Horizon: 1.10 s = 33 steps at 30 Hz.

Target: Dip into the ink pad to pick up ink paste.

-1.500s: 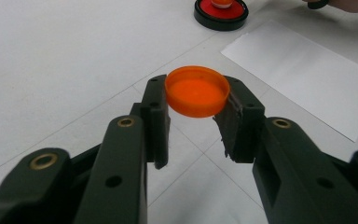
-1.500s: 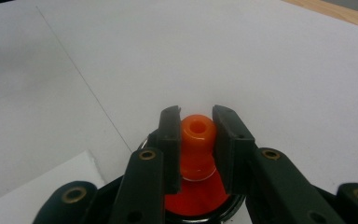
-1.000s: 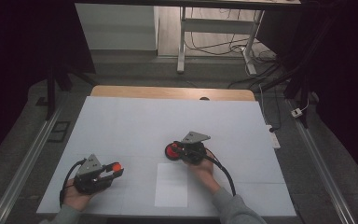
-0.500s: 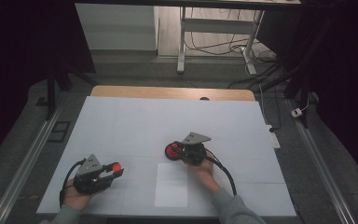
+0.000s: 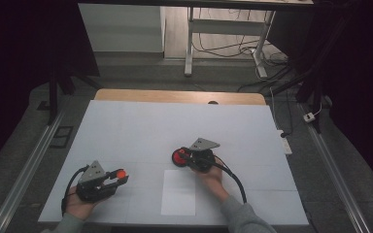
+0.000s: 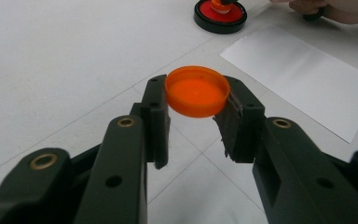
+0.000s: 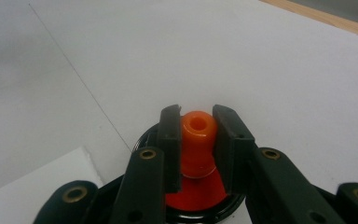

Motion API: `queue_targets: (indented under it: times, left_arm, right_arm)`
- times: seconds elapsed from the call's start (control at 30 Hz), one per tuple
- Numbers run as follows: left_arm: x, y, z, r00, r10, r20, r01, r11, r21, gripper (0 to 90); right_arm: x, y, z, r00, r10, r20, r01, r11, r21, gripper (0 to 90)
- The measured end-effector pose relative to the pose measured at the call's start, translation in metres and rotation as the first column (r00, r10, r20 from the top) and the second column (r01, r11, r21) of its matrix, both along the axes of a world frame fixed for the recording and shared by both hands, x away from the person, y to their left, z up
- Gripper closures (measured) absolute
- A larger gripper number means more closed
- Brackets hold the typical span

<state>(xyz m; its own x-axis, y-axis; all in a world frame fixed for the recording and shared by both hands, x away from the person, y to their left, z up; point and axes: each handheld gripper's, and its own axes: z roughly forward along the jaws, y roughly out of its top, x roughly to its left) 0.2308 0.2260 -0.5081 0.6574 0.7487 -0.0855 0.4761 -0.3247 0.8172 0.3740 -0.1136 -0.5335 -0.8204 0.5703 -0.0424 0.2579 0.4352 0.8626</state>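
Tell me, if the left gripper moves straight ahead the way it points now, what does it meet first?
Probably the black ink pad, where the right gripper holds a stamp. The left gripper, shut on an orange cap, points roughly there across bare table. The depth is unclear.

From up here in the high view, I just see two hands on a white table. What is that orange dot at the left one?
Observer: It is an orange cap, shallow and round, clamped by its rim in the left gripper.
Operator: And the red blob by the other hand?
Observer: A round red pad in a black ring. The right gripper is shut on an orange stamp handle that stands on it.
Operator: Is that handle solid?
Observer: No, the right gripper view shows a small hole in its top.
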Motion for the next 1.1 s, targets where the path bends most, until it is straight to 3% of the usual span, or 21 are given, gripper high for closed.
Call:
queue_targets:
  times: [0.43,0.6,0.67,0.7,0.77,0.83,1.1]
  left_arm:
    - [0.0,0.001,0.001,0.9999,0.008,0.008,-0.008,1.0,-0.002,65.1]
    - [-0.001,0.001,0.001,0.9999,0.01,0.01,-0.01,1.0,-0.001,65.1]
    - [0.0,0.002,0.001,0.9999,0.011,0.01,-0.011,0.9999,0.0,65.1]
    - [0.0,0.002,0.001,0.9999,0.011,0.009,-0.011,0.9999,-0.001,65.1]
    - [0.001,0.002,0.001,0.9999,0.011,0.008,-0.011,0.9999,-0.002,65.0]
    - [0.001,0.003,0.001,0.9999,0.011,0.007,-0.011,0.9999,-0.002,65.1]
    - [0.001,0.001,0.001,0.9999,0.006,0.01,-0.006,1.0,-0.001,65.1]
  right_arm:
    - [-0.002,0.001,-0.001,0.9997,-0.003,0.022,0.004,1.0,-0.007,73.1]
    - [-0.001,0.0,-0.001,0.9999,-0.001,0.011,0.001,1.0,0.001,73.0]
    - [0.003,-0.004,0.001,0.9996,0.004,-0.029,-0.002,0.999,0.038,72.8]
    - [0.003,-0.004,0.001,0.9996,0.004,-0.029,-0.002,0.999,0.038,72.8]
    - [0.003,-0.011,0.011,0.9999,-0.01,-0.013,0.011,0.995,0.104,72.8]
    - [0.002,-0.013,0.019,1.0,-0.009,0.001,0.009,0.992,0.123,72.8]
    - [0.0,-0.011,0.019,1.0,0.007,0.0,-0.007,0.995,0.097,72.8]
